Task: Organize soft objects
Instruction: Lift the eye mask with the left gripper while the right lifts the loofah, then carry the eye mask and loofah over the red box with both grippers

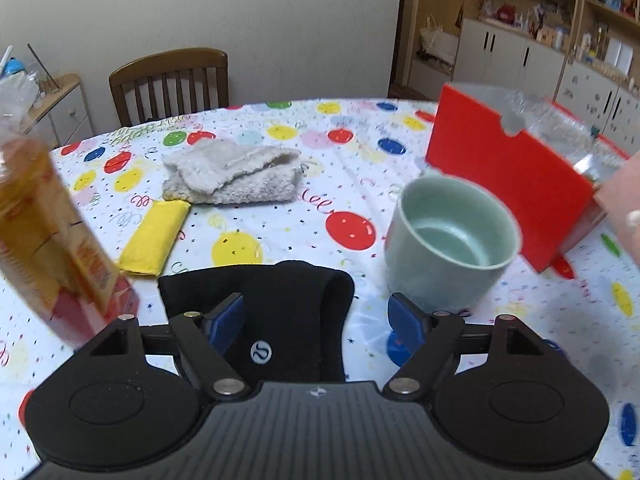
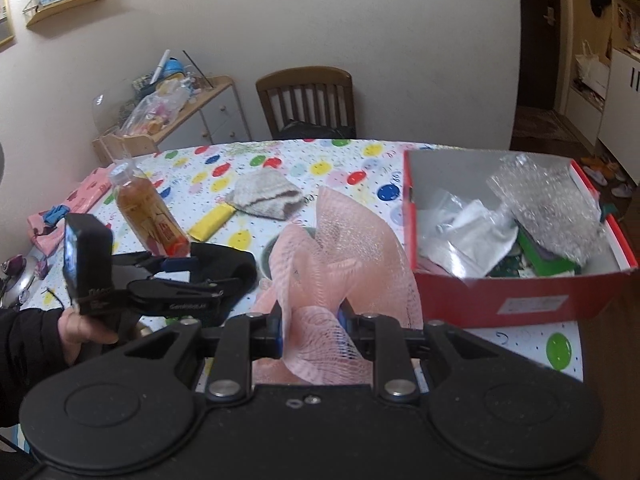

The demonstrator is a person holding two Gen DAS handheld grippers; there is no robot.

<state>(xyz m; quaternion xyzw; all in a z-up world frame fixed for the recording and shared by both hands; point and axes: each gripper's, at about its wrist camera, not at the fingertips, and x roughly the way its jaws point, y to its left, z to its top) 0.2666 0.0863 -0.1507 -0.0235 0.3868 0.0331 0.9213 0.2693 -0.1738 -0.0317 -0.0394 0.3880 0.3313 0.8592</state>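
Note:
My left gripper (image 1: 316,316) is open above a black knit beanie (image 1: 280,312) that lies on the table between and under its fingers. A grey fluffy cloth (image 1: 232,176) and a yellow folded cloth (image 1: 154,238) lie farther back. My right gripper (image 2: 312,332) is shut on a pink mesh sponge (image 2: 336,256) and holds it above the table, left of the red box (image 2: 520,296). The left gripper (image 2: 176,276) and the beanie (image 2: 236,272) show in the right wrist view.
A pale green cup (image 1: 448,240) stands right of the beanie. A juice bottle (image 1: 48,232) stands at the left. The red box (image 1: 508,176) holds bubble wrap (image 2: 548,208) and bags. A wooden chair (image 1: 172,84) stands behind the table.

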